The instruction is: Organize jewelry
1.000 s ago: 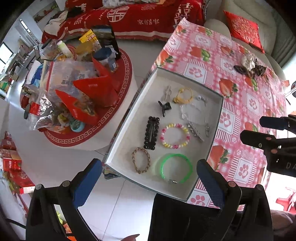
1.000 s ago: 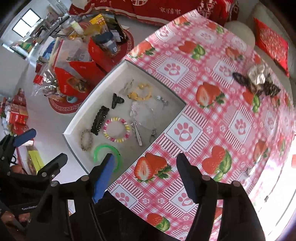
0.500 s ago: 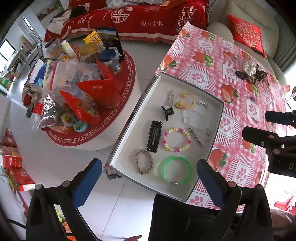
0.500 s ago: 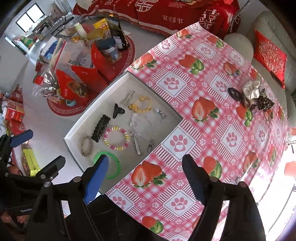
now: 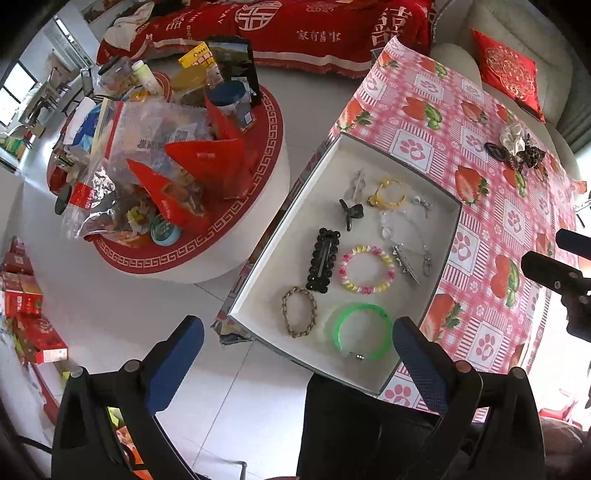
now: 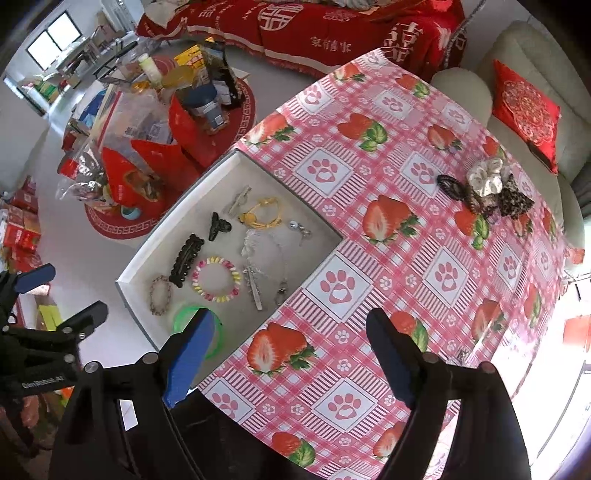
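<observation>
A shallow white box point(image 5: 280, 236) sits at the near left corner of the strawberry-print table point(image 5: 480, 206). Inside lie a green bangle point(image 5: 364, 336), a pink and yellow bead bracelet point(image 5: 366, 270), a black hair clip point(image 5: 324, 260), a braided brown bracelet point(image 5: 299, 312), a yellow bracelet point(image 5: 388, 192) and some silver pieces. My left gripper point(image 5: 297, 328) hangs open high above the box's near edge, holding nothing. My right gripper point(image 6: 290, 317) hovers above the table beside the box point(image 6: 147, 254), its jaws opening with nothing between them. Its left finger hides part of the green bangle point(image 6: 184, 310).
A pile of scrunchies point(image 6: 484, 188) lies at the table's far right. Left of the table stands a round white stand point(image 5: 221, 254) heaped with snack bags and jars. Behind are a red-covered sofa point(image 5: 295, 29) and a red cushion point(image 6: 524, 107). Red boxes point(image 5: 33, 325) sit on the floor.
The right gripper's fingers have spread wider apart. Both views have shifted slightly and take in more of the table. The left gripper stays wide open.
</observation>
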